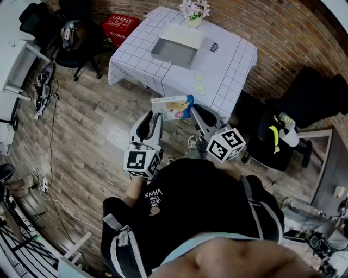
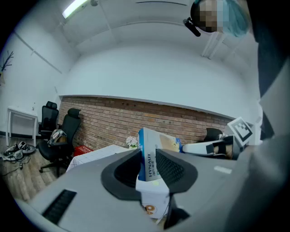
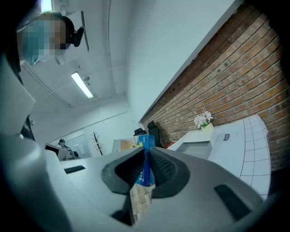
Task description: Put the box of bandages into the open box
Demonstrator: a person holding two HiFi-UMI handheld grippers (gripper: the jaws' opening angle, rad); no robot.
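At the far left of the head view a black office chair (image 1: pixel 76 38) stands on the wood floor (image 1: pixel 87 136), and a red crate (image 1: pixel 120 26) sits just beside the left corner of the table (image 1: pixel 136 62), which is draped in a white gridded cloth. The left gripper (image 1: pixel 156 118) points level toward the table, and its own view shows its jaws set fairly wide and pressed onto the left end of the box of bandages (image 1: pixel 173 107), with the narrow printed side of the carton filling the gap between the ribbed pads. The carton, white and blue with a yellow picture, hangs in the air over the floor in front of the table's near edge, lying crosswise between the two grippers and short of the cloth. Beyond it, on the middle of the table, the open box (image 1: pixel 173 54) is a grey tray with its pale lid raised at the back, and its bare inside faces up. A small pot of white flowers (image 1: pixel 194 11) stands behind it by the brick wall (image 1: pixel 283 32). The right gripper (image 1: pixel 194 112) also points level, and its jaws are drawn close together onto the thin blue right end of the carton. Farther right, a dark chair (image 1: pixel 283 130) stands beside the table's right corner.
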